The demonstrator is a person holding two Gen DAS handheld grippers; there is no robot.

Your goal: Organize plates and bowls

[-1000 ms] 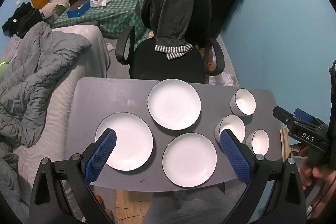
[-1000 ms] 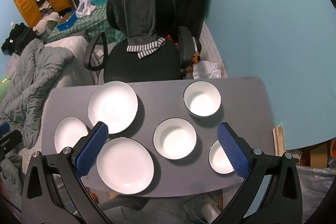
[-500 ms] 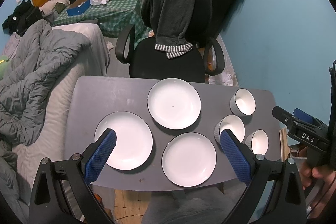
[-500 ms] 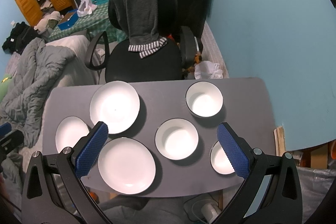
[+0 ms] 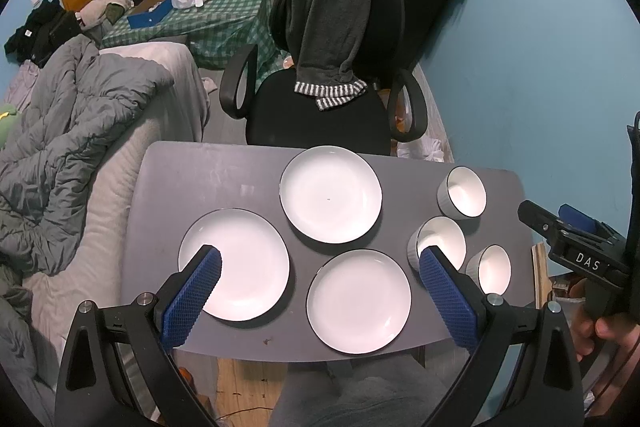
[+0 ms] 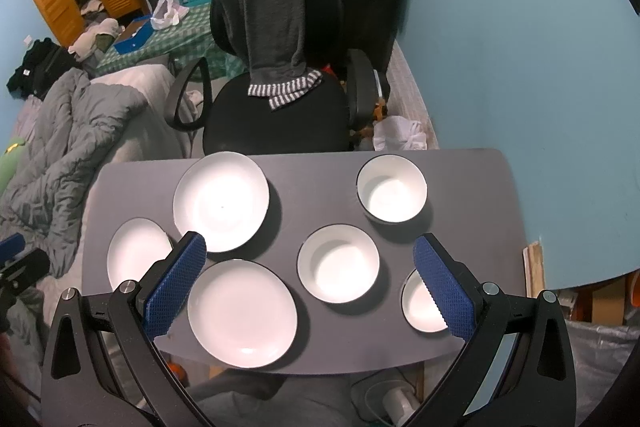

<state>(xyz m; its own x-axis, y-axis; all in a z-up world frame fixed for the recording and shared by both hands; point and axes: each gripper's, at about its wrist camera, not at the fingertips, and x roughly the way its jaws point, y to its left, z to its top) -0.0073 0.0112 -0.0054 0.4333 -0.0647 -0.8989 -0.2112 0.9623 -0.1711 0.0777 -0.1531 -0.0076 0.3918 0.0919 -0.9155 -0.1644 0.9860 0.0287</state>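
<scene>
Grey table (image 5: 192,179) w/ 3 plates (image 5: 330,194) left, 3 bowls (image 6: 391,187) right, all apart. We hold left claw (image 5: 316,291) & right claw (image 6: 310,283) wide open above; nothing's shifted since earlier.

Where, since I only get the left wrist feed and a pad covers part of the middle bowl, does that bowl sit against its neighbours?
Observer: In the right wrist view the middle bowl stands apart from the far bowl and the near plate, touching neither.
Operator: Anything inside it?
Observer: No, its whole inside shows there, white and empty.
Operator: Is the right gripper open?
Observer: Yes, the right gripper has its pads wide apart, holding nothing.
</scene>
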